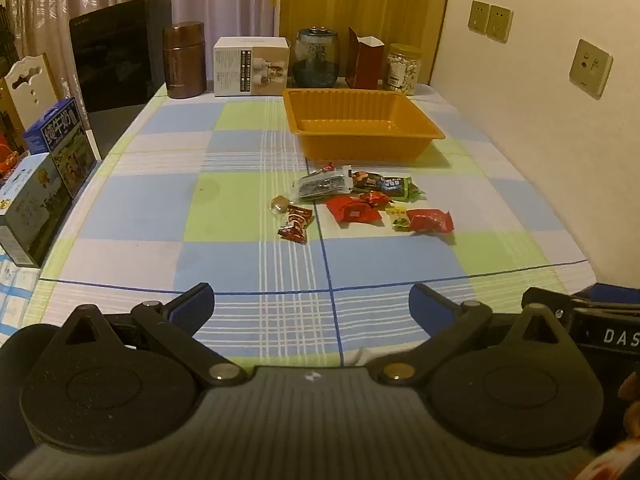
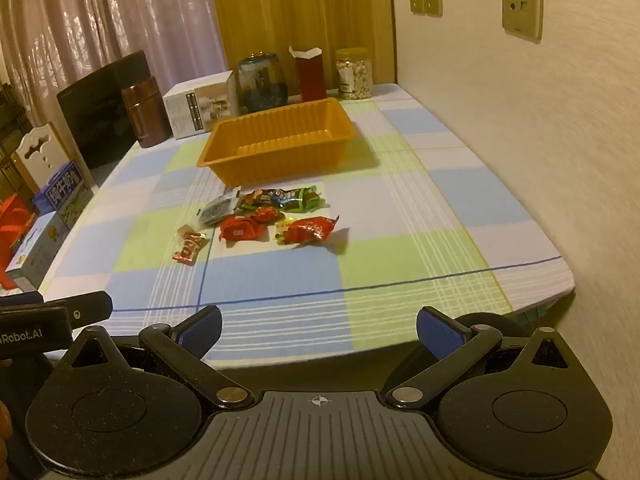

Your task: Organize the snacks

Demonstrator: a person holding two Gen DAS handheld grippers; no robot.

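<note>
Several wrapped snacks lie in a loose pile on the checked tablecloth: a dark seaweed-like packet (image 1: 322, 186) (image 2: 218, 210), a green packet (image 1: 396, 187) (image 2: 296, 198), red packets (image 1: 352, 209) (image 2: 240, 229) (image 1: 431, 221) (image 2: 310, 230) and small red candies (image 1: 294, 224) (image 2: 188, 249). Just behind them stands an orange plastic tray (image 1: 362, 142) (image 2: 276, 162) with nothing in it. My left gripper (image 1: 312, 306) and right gripper (image 2: 320, 328) both hover over the table's near edge, well short of the pile. Each is wide open with nothing between its blue pads.
Along the back stand a brown canister (image 1: 185, 60), a white box (image 1: 251, 66), a glass jar (image 1: 317, 58), a red carton (image 1: 365, 60) and a jar of nuts (image 1: 404, 69). A black box (image 1: 116, 64) and milk cartons (image 1: 64, 144) line the left edge. A wall (image 1: 540, 152) bounds the right.
</note>
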